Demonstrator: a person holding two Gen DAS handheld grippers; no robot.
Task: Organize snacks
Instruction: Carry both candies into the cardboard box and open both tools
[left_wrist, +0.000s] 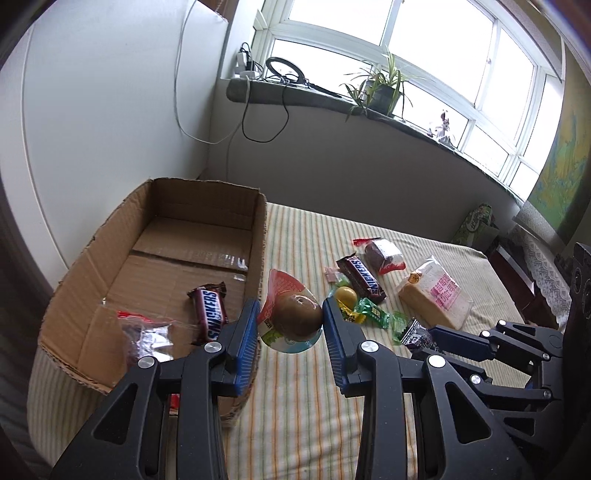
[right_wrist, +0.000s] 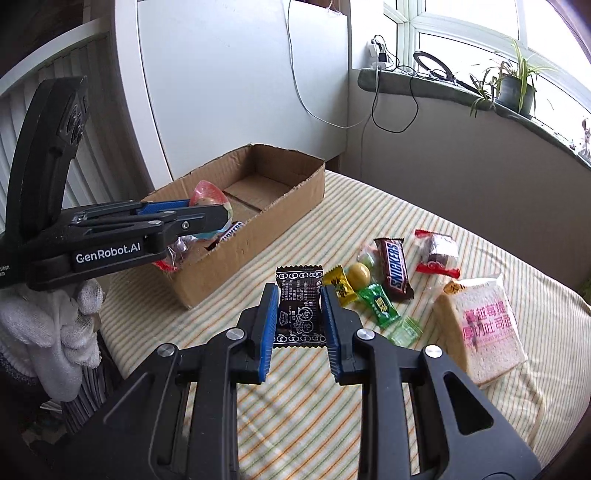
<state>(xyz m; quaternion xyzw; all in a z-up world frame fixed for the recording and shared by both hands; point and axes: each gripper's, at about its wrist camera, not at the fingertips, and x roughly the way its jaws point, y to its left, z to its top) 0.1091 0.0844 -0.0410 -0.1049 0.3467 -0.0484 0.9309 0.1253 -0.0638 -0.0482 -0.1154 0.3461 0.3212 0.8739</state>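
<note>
**Both grippers loaded above the striped bed**

In my left wrist view, the left gripper (left_wrist: 290, 319) sits at centre frame, its blue pads clamped partway closed on a round plastic-domed snack cup with a brown ball inside (left_wrist: 297, 317). To its left lies the open brown cardboard box (left_wrist: 207, 206), holding a brown Snickers bar (left_wrist: 210, 314) and a clear red-edged packet (left_wrist: 147, 332).

In my right wrist view, the right gripper (right_wrist: 299, 314) is nearly closed on a black printed candy wrapper (right_wrist: 299, 306) at centre frame. To the right, on the striped bedcover (right_wrist: 303, 398), remain a second Snickers bar (right_wrist: 397, 267), green candies (right_wrist: 380, 304) and a bagged toast loaf (right_wrist: 484, 325).
</note>
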